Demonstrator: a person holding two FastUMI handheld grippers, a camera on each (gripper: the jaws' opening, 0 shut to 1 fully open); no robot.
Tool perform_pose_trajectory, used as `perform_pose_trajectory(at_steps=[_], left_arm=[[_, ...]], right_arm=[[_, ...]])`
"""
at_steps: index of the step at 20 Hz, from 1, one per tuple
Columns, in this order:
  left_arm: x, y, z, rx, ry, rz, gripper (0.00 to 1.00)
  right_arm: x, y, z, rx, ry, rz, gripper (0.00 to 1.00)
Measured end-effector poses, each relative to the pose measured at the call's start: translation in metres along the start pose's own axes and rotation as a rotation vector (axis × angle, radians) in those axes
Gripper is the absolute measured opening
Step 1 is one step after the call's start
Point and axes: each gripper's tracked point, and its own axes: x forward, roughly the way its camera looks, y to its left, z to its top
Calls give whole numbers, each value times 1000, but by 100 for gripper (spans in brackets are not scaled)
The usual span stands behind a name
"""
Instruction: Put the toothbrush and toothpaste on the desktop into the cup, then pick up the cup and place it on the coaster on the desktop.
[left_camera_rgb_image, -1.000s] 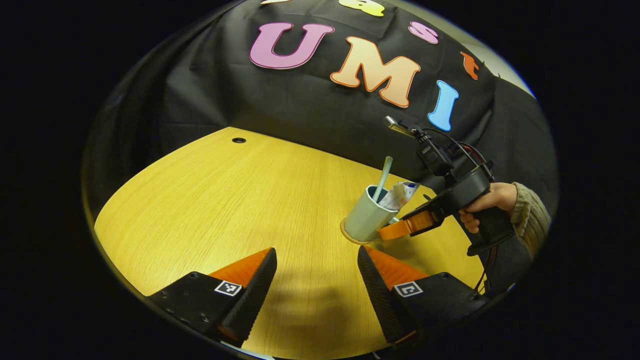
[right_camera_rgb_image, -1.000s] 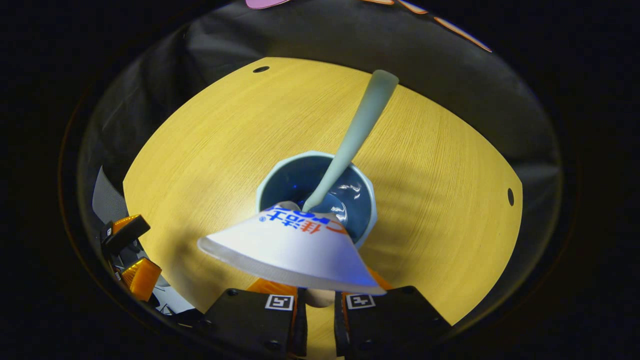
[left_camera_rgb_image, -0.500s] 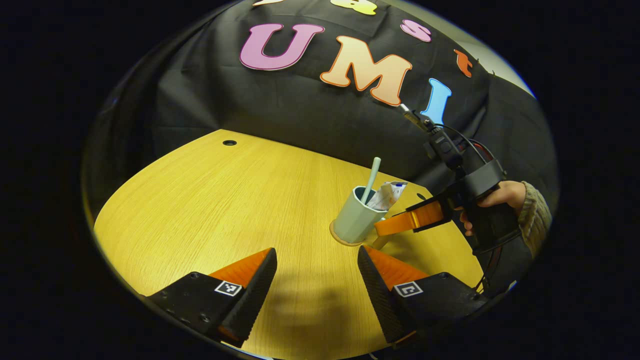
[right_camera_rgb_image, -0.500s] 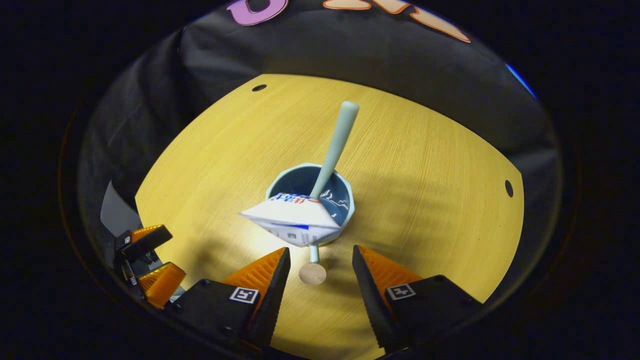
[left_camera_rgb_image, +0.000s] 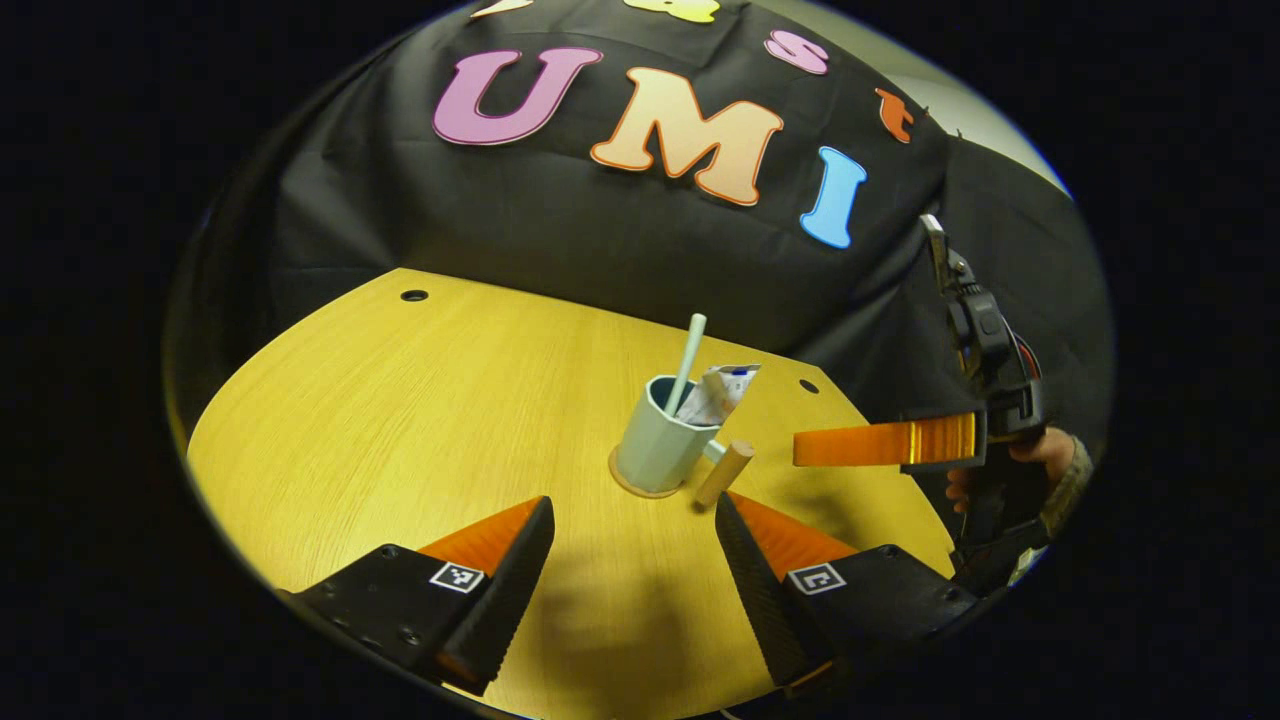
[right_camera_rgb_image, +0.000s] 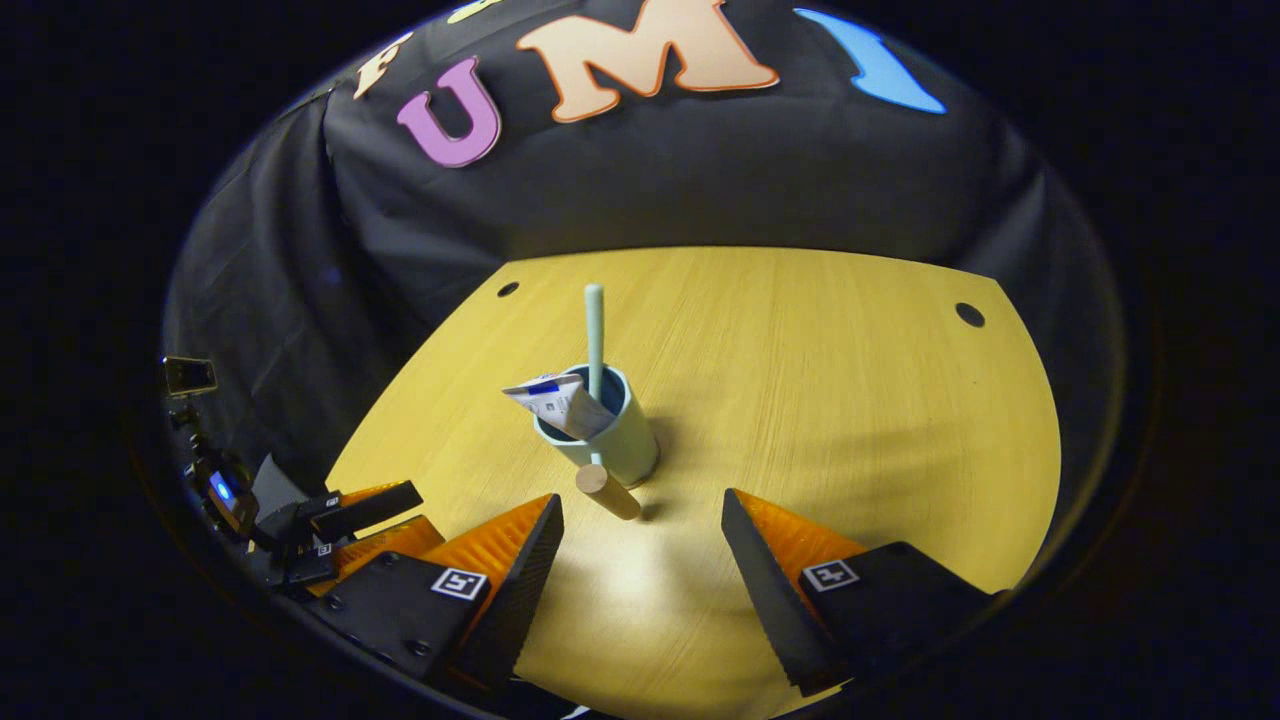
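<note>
Yellow desktop (right_camera_rgb_image: 800, 400): cup (right_camera_rgb_image: 615, 440) on coaster (left_camera_rgb_image: 632, 488); both grippers, left (left_camera_rgb_image: 635, 545), right (right_camera_rgb_image: 640, 540), spread, empty.

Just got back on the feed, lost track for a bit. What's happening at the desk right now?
A person holds a gripper in each hand over the yellow desk. The cup, with the toothbrush and toothpaste standing in it, sits on the coaster; its wooden handle sticks out sideways. The right gripper is open, a little way off from the handle. The left gripper is open too, holding nothing. The job looks done.
</note>
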Motion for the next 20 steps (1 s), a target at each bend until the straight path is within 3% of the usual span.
perform_pose_trajectory(at_steps=[5, 6, 10, 13, 14, 15, 20], left_arm=[[7, -15, -2, 42, 27, -47, 93], [9, -17, -4, 47, 36, -56, 94], [17, -21, -5, 83, 73, -86, 94], [20, -25, -4, 102, 84, -109, 94], [20, -25, -5, 107, 88, -115, 94], [21, -26, -5, 113, 96, -121, 94], [25, -26, -10, 127, 120, -138, 94]], right_arm=[[-22, -28, -29, 109, -52, -62, 98], [-29, -34, -35, 126, -48, -77, 94], [-37, -50, -43, 192, -70, -119, 98], [-41, -55, -39, 202, -93, -139, 98], [-42, -56, -39, 205, -97, -145, 94], [-43, -56, -39, 208, -96, -148, 98], [-45, -59, -41, 194, -100, -177, 98]])
